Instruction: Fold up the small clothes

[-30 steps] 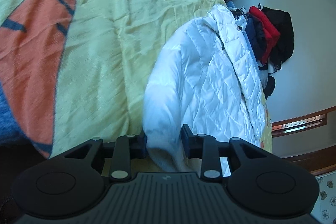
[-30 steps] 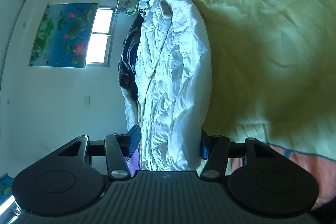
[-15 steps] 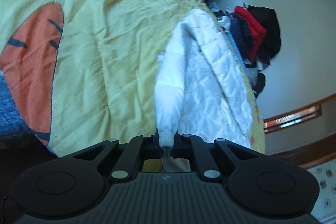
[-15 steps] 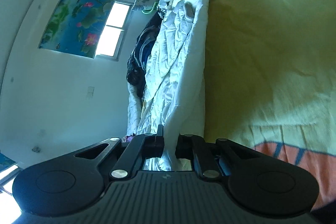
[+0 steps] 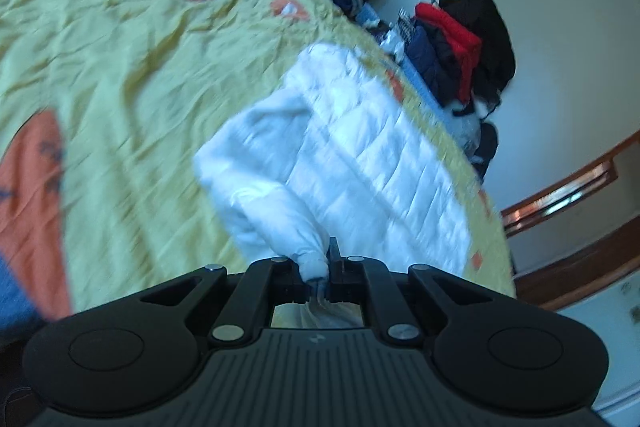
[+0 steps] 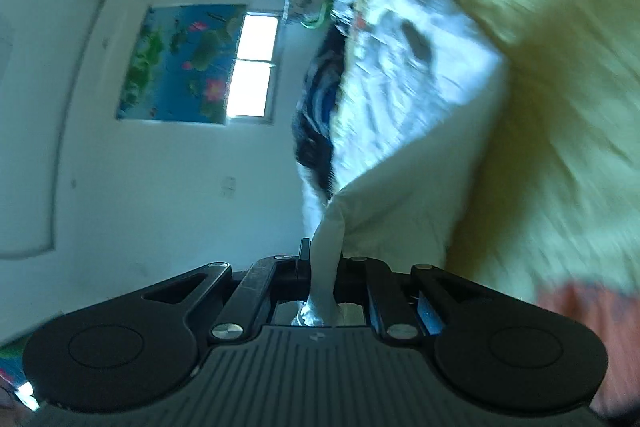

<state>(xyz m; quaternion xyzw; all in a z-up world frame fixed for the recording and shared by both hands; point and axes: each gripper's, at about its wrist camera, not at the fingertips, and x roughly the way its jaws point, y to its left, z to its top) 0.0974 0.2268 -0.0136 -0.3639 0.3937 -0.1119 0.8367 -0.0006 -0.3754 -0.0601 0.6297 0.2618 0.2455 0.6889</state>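
My left gripper (image 5: 326, 273) and right gripper (image 6: 320, 273) each clench the white quilted jacket (image 5: 360, 155) near the yellow bedspread's (image 5: 140, 67) edge.

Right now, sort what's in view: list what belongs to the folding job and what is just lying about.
In the job:
- white quilted jacket
- left hand-held gripper, shut on it
- right hand-held gripper, shut on it
- yellow bedspread

Lying about:
- red and dark clothes pile
- lotus picture

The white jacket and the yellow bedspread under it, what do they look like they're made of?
White jacket: likely thin nylon or polyester shell with padding; stitched quilt lines and a soft sheen show. Yellow bedspread: matte woven fabric, probably cotton or a blend, finely creased with printed orange patches. Blur leaves both uncertain.
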